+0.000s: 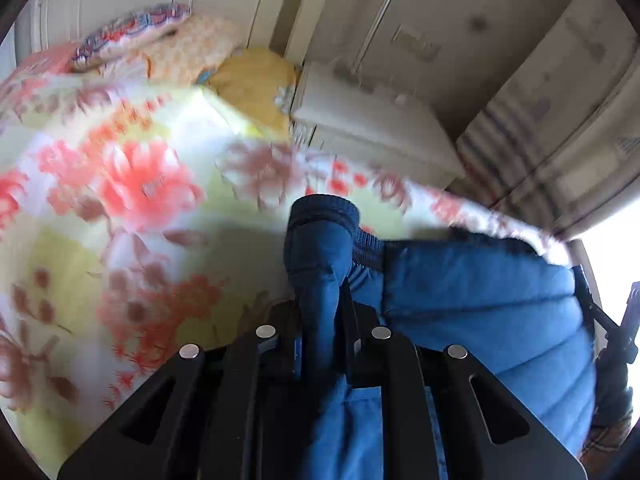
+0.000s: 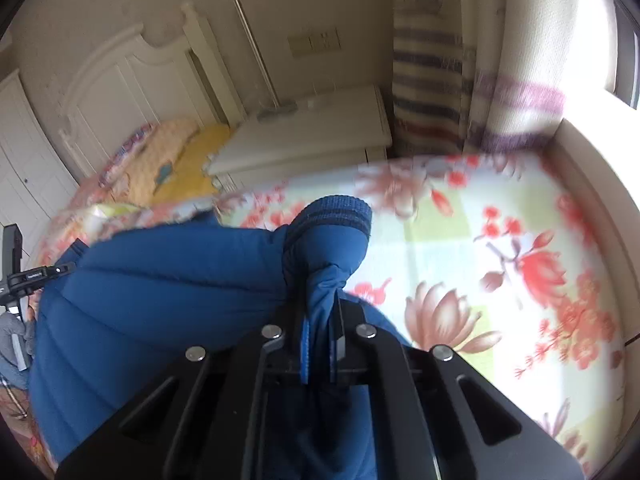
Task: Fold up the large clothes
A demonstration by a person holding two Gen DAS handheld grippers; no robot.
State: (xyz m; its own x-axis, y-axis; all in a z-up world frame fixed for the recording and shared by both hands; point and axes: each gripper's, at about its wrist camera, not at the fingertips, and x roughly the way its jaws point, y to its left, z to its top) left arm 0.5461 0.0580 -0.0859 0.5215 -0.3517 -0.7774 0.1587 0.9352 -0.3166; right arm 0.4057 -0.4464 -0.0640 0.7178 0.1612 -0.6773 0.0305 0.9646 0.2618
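Blue padded jacket (image 1: 472, 304) stretched over the floral bed (image 1: 120, 208), one ribbed cuff pinched in the left hand-held gripper (image 1: 320, 320), the other in the right hand-held gripper (image 2: 320, 320). Slippery, bunched fabric; shallow bites liable to slip under tension.

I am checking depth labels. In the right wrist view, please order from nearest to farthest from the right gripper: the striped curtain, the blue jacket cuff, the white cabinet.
1. blue jacket cuff, clamped in the right gripper.
2. white cabinet, beyond the floral bedspread.
3. striped curtain, behind the cabinet, upper right.
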